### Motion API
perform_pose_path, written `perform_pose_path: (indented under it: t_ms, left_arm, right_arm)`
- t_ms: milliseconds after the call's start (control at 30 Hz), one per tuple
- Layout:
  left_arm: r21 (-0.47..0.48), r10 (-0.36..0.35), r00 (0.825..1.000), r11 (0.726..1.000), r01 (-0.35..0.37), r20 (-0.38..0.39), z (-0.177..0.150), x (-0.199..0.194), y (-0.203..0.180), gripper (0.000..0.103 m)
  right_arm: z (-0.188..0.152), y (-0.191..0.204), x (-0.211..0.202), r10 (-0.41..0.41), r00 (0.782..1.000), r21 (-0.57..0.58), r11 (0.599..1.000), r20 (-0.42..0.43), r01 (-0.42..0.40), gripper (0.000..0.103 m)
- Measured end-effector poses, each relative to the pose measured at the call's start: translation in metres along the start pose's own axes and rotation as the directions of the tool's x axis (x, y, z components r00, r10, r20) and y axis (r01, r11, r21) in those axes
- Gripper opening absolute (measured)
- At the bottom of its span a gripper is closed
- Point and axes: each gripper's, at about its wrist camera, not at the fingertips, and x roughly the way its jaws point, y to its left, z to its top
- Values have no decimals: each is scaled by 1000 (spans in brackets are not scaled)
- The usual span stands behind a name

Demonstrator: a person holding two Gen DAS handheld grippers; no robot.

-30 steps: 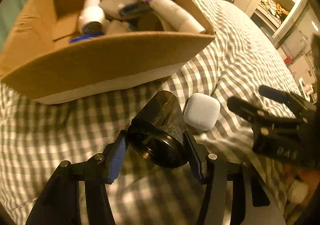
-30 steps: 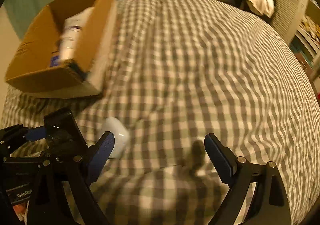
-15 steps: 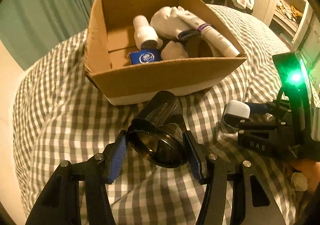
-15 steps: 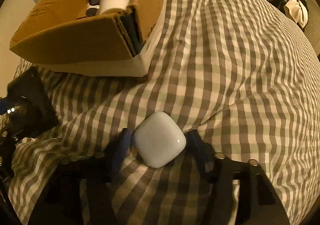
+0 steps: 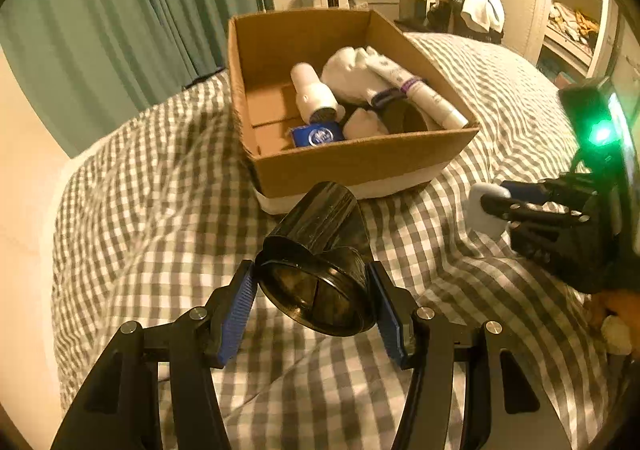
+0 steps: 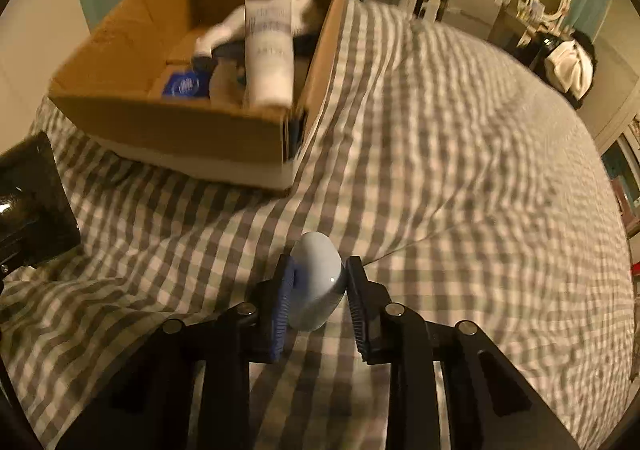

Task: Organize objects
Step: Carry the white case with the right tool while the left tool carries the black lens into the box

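Grippers loaded, we hover short of the cardboard box [image 5: 360, 166] on the checked bedspread [image 6: 460, 170].

Our left gripper [image 5: 316, 302] is clamped on a black funnel-like cup [image 5: 320, 270]; our right gripper [image 6: 318, 290] pinches a small white case [image 6: 316, 282], both clear of the bed near the box's front edge. Risk, we judge: the smooth case may slip, and either load could clip the crowded box's front wall.

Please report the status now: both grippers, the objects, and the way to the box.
Left gripper shut on black nozzle. Right gripper shut on white case. Both short of cardboard box; path open.
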Motion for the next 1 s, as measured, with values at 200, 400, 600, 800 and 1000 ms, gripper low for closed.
perform_pose_path:
  t_ms: [200, 400, 600, 800, 1000]
  left_arm:
    - [-51, -19, 999, 998, 21, 32, 0, -24, 10, 57]
    - [-78, -34, 996, 996, 40, 82, 9, -53, 19, 57]
    - [-117, -60, 992, 990, 73, 113, 33, -74, 40, 57]
    - [-128, -62, 986, 988, 82, 155, 74, -76, 56, 57]
    - [-118, -67, 983, 989, 88, 169, 115, -60, 64, 57]
  right_arm:
    - [-4, 8, -43, -3, 998, -4, 1000, 60, 3, 25]
    - [12, 14, -83, 9, 991, -27, 1000, 133, -6, 25]
    - [25, 23, -119, 43, 978, -50, 998, 206, -34, 25]
    - [50, 31, -137, 70, 965, -64, 996, 253, -56, 24]
    - [84, 28, -134, 102, 957, -57, 994, 271, -90, 24]
